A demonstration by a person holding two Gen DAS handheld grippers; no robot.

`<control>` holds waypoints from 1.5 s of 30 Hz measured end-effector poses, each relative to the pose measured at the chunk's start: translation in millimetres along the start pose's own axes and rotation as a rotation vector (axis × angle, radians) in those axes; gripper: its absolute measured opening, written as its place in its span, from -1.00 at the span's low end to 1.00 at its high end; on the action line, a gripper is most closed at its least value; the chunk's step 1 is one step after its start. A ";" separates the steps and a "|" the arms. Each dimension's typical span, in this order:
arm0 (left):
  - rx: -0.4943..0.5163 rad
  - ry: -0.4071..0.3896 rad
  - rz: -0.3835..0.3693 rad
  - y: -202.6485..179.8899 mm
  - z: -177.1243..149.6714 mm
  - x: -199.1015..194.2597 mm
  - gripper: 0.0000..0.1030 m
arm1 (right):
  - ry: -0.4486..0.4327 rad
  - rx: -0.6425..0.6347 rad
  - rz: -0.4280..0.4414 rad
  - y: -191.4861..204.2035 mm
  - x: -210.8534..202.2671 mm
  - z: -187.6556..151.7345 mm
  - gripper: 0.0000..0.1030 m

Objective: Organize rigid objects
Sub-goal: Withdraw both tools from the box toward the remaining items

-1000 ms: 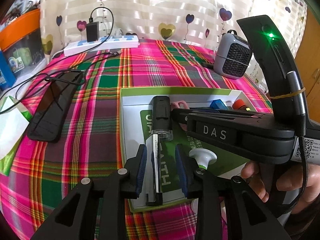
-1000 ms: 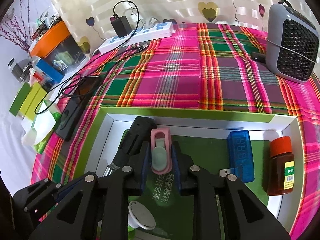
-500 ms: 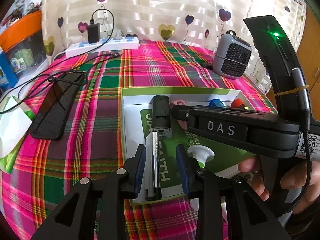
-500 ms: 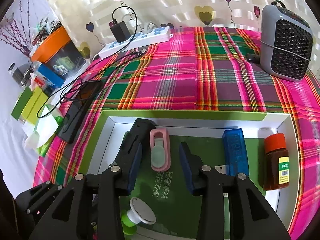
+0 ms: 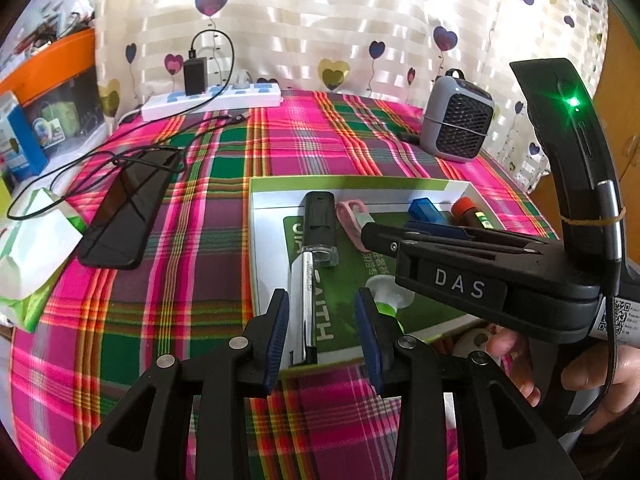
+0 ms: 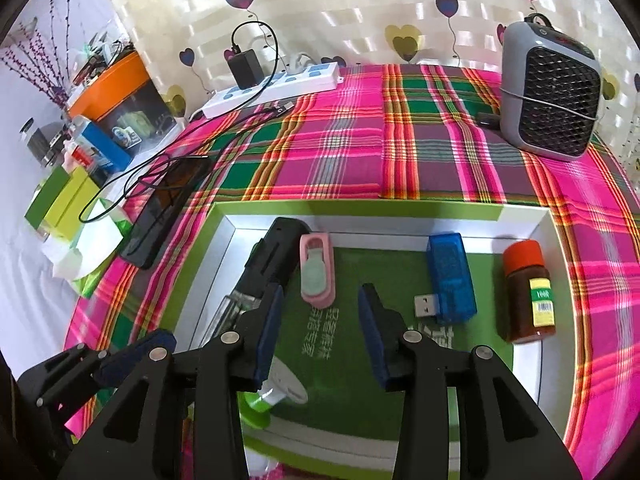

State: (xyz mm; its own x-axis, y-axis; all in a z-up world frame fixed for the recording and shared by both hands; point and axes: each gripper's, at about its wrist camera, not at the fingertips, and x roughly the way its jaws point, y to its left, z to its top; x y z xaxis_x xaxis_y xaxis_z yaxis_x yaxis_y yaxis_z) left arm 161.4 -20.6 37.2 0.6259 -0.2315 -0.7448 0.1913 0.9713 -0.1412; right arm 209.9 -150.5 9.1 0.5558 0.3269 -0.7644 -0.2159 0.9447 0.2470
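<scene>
- The tablecloth is woven plaid cloth, matt.
- The tray looks like smooth card, its white walls faintly shiny.
- The pen-shaped tool has a shiny metal barrel and a matt black plastic cap.
- The blue USB stick is translucent plastic with a bare metal plug.
- The brown bottle is glossy, with a paper label.
- The phone is glossy black.
</scene>
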 end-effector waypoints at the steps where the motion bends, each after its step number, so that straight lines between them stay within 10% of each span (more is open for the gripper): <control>1: -0.001 -0.002 0.000 -0.5 -0.7 -1.3 -0.36 | -0.003 -0.002 -0.002 0.6 -2.1 -1.8 -0.21; 45: 0.013 0.015 -0.108 -43.6 -55.1 -30.3 -0.27 | -0.179 -0.005 -0.163 -34.0 -100.9 -107.8 -0.22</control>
State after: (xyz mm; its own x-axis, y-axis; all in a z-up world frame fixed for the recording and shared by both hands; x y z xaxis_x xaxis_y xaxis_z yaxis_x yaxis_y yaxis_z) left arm 92.4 -53.0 30.0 0.5893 -0.3341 -0.7356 0.2668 0.9399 -0.2131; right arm 74.7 -218.6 13.6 0.7170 0.1702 -0.6760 -0.1156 0.9853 0.1255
